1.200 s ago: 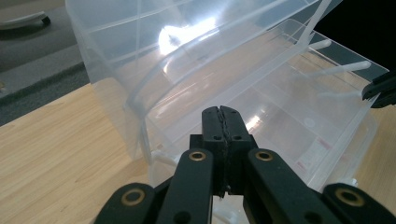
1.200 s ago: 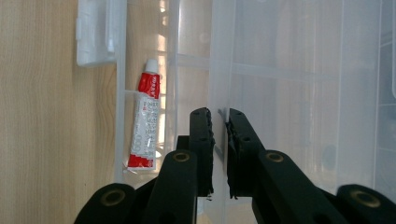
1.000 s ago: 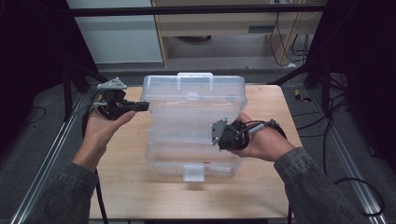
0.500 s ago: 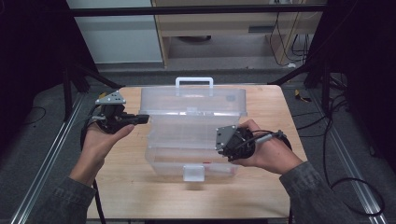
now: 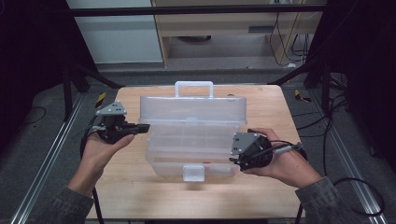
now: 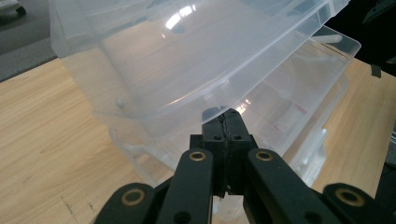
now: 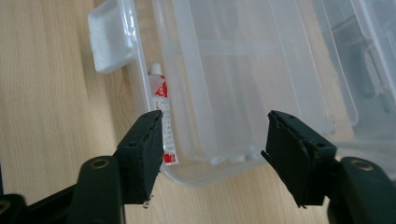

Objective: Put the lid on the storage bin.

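Note:
A clear plastic toolbox stands in the middle of the wooden table. Its lid is tilted up and back, with the white handle at the top. My left gripper is shut, and its tips press under the lid's left rim; in the left gripper view that gripper has nothing between its jaws. My right gripper is open at the box's front right corner. In the right gripper view that gripper straddles the tray corner. Inside the box lies a red and white tube.
The white front latch hangs open over the near table edge side. Bare wood lies left and right of the box. Black frame posts and cables flank the table, and a cabinet stands behind it.
The lid has swung up and back from closed, so the handle now stands high at the rear. My left gripper moved down and in to the lid's side; my right gripper dropped toward the front corner.

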`<state>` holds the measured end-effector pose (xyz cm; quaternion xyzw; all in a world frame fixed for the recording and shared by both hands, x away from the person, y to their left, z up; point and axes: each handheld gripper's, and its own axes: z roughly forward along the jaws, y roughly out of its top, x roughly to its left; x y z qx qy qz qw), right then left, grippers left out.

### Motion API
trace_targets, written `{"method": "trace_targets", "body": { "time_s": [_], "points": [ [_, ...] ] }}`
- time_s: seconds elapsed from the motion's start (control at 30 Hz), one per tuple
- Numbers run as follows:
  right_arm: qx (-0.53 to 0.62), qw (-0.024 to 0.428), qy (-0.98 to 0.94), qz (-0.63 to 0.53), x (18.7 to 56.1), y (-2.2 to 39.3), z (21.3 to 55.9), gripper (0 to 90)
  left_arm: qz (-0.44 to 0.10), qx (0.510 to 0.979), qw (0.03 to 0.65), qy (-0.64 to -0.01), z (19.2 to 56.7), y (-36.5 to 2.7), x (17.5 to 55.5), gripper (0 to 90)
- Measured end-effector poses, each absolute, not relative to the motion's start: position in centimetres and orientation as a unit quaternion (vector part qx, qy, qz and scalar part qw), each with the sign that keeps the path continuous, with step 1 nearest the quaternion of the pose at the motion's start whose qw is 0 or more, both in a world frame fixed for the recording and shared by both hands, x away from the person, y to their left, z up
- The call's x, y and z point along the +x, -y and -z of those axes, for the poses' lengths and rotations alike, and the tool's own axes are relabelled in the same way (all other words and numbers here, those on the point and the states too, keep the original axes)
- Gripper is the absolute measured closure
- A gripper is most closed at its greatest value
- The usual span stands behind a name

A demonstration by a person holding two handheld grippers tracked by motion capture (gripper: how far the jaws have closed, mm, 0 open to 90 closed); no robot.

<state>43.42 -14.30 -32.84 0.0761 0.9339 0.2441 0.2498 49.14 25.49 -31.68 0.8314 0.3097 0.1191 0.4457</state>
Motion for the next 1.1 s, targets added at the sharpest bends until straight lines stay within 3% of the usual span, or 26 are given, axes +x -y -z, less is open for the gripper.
{"method": "trace_targets", "body": {
  "time_s": [0.27,1.1],
  "points": [
    [0.101,0.259,-0.928,-0.247,42.7,16.4,33.0,30.9,-0.111,0.835,0.444,-0.307,32.7,-25.7,48.3,89.9],
    [0.149,0.262,-0.924,-0.234,42.5,20.2,34.5,30.0,-0.114,0.827,0.446,-0.324,35.9,-27.1,46.6,89.9]
  ]
}}
